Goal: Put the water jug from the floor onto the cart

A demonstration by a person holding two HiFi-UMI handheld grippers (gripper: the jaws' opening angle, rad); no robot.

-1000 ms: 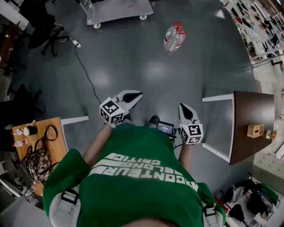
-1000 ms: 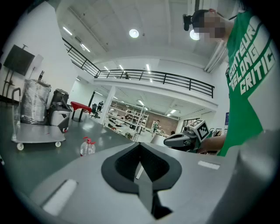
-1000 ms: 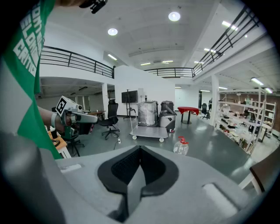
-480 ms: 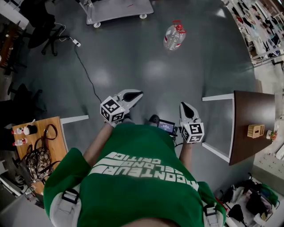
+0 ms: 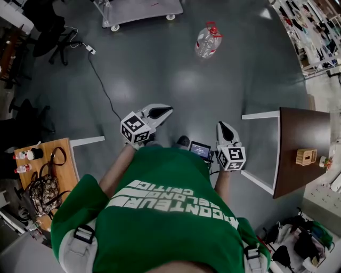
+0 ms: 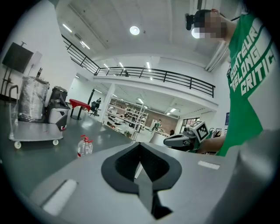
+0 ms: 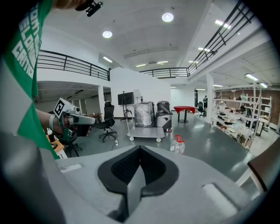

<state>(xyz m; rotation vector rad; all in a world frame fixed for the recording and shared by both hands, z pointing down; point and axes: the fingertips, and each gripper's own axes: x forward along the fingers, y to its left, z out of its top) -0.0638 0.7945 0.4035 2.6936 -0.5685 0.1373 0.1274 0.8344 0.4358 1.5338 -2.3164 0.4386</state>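
Jug [image 5: 208, 41]: one. Cart [image 5: 139, 10]: one. Grippers: two, namely the left gripper [image 5: 161, 111] and the right gripper [image 5: 223, 128]. Marker cubes: two, one per gripper.

Tables in the head view: two, namely one wooden table [image 5: 66, 160] and one dark table [image 5: 298, 128]. The right gripper view adds one red table [image 7: 183, 108].

On the wooden table: one handbag [image 5: 45, 193] and two bottles [image 5: 22, 169]. On the dark table: one wooden box [image 5: 306, 157].

On the floor: one power strip [image 5: 91, 51] with one cable [image 5: 104, 88].

Screen unit [image 5: 200, 151]: one. Person [image 5: 170, 213]: one.
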